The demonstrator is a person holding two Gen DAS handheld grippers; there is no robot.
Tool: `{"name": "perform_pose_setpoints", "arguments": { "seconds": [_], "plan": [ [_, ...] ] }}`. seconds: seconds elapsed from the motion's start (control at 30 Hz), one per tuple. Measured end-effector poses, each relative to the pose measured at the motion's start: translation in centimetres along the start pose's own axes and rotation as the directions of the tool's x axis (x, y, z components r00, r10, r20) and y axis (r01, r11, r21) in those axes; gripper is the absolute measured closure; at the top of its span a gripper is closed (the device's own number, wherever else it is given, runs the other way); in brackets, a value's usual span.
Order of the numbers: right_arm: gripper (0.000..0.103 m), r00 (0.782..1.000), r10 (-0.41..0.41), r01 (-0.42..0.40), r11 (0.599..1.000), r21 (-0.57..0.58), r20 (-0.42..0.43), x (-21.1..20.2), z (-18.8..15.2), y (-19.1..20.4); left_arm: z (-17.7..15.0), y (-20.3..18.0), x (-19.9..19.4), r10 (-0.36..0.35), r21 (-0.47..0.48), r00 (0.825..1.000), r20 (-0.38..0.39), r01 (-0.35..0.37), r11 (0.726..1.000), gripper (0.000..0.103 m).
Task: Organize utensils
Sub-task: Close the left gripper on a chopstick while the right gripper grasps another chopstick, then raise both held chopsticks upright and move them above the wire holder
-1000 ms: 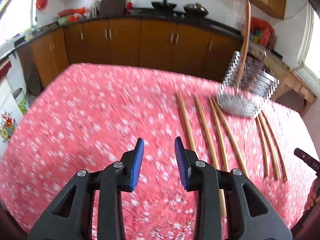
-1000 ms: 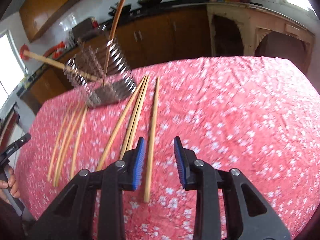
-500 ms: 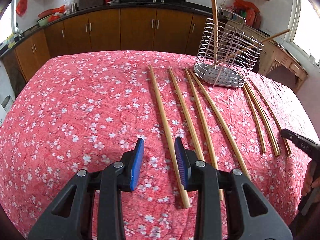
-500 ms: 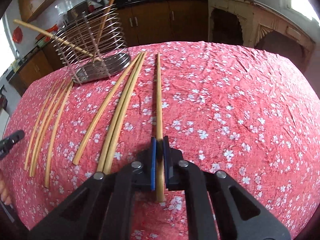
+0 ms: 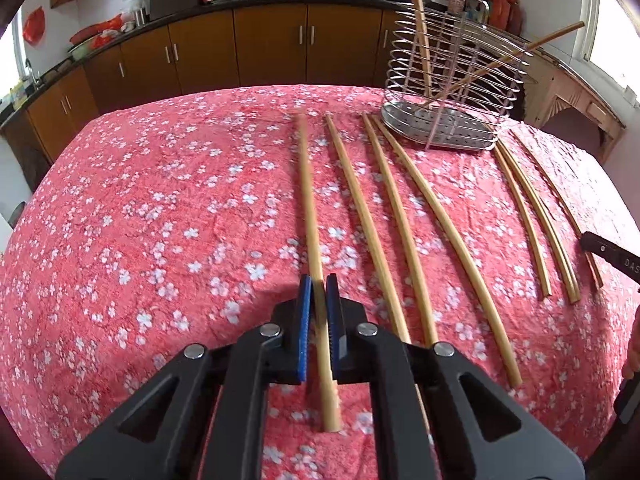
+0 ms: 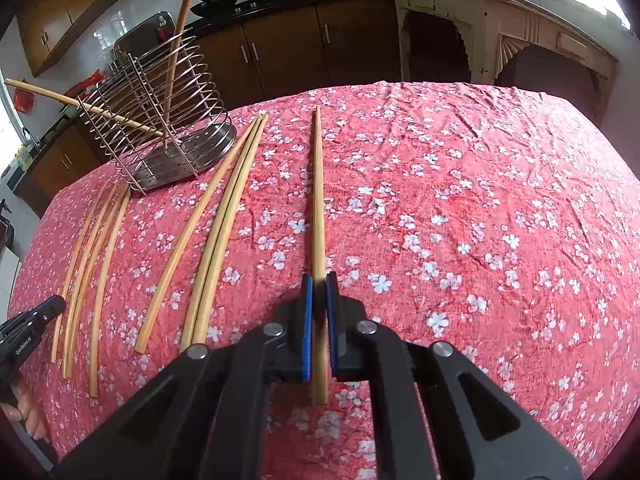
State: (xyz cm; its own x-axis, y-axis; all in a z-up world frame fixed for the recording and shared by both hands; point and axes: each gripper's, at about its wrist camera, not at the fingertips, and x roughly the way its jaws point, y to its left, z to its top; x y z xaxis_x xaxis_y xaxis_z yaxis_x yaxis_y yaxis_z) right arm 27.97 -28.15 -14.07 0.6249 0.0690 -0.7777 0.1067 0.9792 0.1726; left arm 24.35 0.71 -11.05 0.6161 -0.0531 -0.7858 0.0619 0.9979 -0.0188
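Several long bamboo chopsticks lie side by side on a red flowered tablecloth (image 5: 160, 220). My left gripper (image 5: 318, 292) is shut on the near end of the leftmost chopstick (image 5: 306, 200), which looks slightly blurred. My right gripper (image 6: 318, 288) is shut on the near end of the rightmost chopstick (image 6: 318, 184). A wire utensil rack (image 5: 452, 80) (image 6: 160, 120) stands at the far side between the two groups of sticks. It holds two chopsticks, one upright and one leaning out. Each gripper shows at the edge of the other's view: the right gripper (image 5: 612, 254), the left gripper (image 6: 28, 328).
Three loose chopsticks (image 5: 384, 220) lie right of the left-held one, and three more (image 6: 216, 220) lie left of the right-held one. Brown kitchen cabinets (image 5: 260, 48) run behind the table. A person's fingers (image 6: 28, 416) show at the lower left of the right wrist view.
The left gripper slid right over the leftmost chopstick and closed on it. The right gripper closed on its chopstick a second ago and has kept hold since.
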Motion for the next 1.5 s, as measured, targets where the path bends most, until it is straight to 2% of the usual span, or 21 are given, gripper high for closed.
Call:
{"name": "perform_pose_setpoints", "arguments": {
  "seconds": [0.2,0.33,0.47,1.5],
  "plan": [
    [0.095,0.999,-0.035,0.035,0.999,0.015,0.014,0.9,1.3,-0.9,2.7,2.1,2.3,0.075,-0.008,0.997,0.013,-0.075,0.997,0.096],
    [0.095,0.997,-0.066,0.067,0.997,-0.033,0.037,0.9,1.1,-0.5,2.9,3.4,2.4,0.039,-0.037,0.999,0.023,-0.038,0.999,0.096],
    [0.095,0.997,-0.064,0.065,0.997,-0.029,0.036,0.9,1.1,-0.5,2.9,4.2,2.4,0.007,-0.063,1.0,0.026,-0.006,0.998,0.095],
    [0.095,0.998,-0.06,0.061,0.998,-0.022,0.034,0.9,1.1,-0.6,2.8,4.4,2.1,-0.009,-0.08,1.0,0.027,0.011,0.997,0.095]
  ]
}}
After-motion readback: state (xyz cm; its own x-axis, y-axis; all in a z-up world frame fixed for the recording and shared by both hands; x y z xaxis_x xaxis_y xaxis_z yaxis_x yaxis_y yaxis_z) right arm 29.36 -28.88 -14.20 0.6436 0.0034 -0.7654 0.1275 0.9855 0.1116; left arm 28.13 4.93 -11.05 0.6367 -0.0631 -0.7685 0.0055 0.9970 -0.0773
